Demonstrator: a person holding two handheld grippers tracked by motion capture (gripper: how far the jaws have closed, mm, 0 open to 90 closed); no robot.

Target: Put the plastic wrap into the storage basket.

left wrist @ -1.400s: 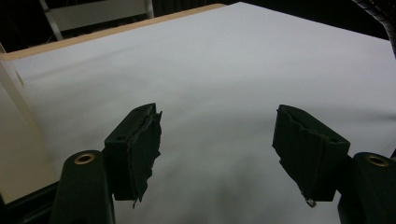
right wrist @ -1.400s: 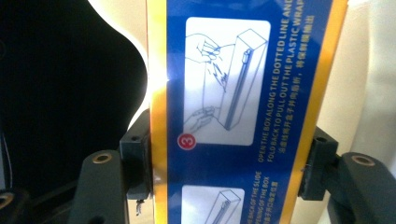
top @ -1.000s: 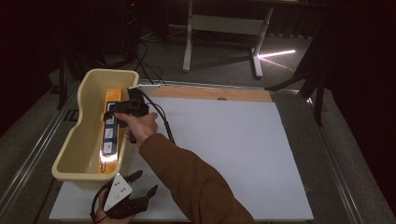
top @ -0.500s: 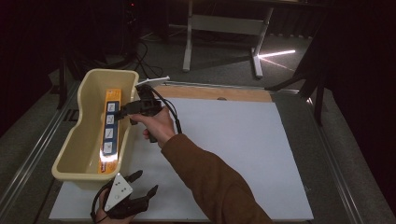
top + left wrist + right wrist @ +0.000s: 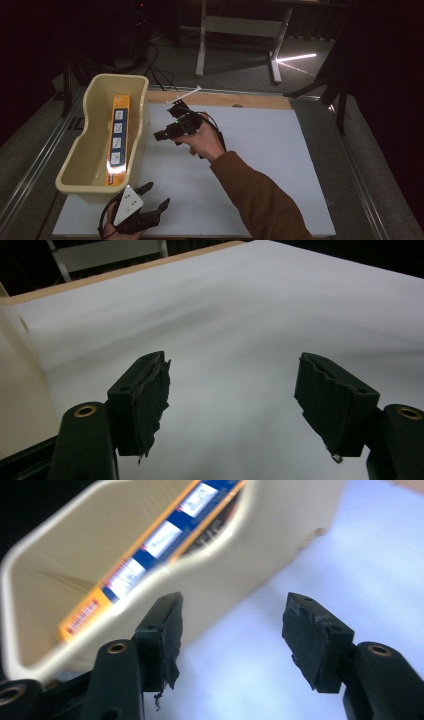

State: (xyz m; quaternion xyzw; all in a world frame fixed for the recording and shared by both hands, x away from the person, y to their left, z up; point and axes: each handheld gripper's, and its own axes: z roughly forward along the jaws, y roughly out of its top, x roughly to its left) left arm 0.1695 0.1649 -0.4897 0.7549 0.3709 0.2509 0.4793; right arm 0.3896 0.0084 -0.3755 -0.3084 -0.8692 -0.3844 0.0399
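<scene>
A cream plastic tub point(image 5: 75, 150) stands at the left of the white sheet point(image 5: 260, 165), and a long orange-and-blue box point(image 5: 118, 135) lies flat inside it. My right gripper point(image 5: 161, 135) hovers just right of the tub, pointing at its wall. The right gripper view has the tub point(image 5: 280, 535) and box point(image 5: 150, 545) ahead; the right gripper point(image 5: 232, 625) holds nothing, its jaws apart after just narrowing. My left gripper point(image 5: 156, 195) rests low at the sheet's near edge. It is open in its own view point(image 5: 232, 390), over bare white sheet.
A thin white stick point(image 5: 184, 95) lies at the sheet's far edge beside a wooden strip point(image 5: 240, 100). A metal stand point(image 5: 240, 30) is on the floor beyond the table. The person's brown sleeve point(image 5: 250, 200) crosses the sheet's near middle.
My right gripper has pulled back from above the tub, rightward over the white sheet. The box stays in the tub. My left gripper has not moved.
</scene>
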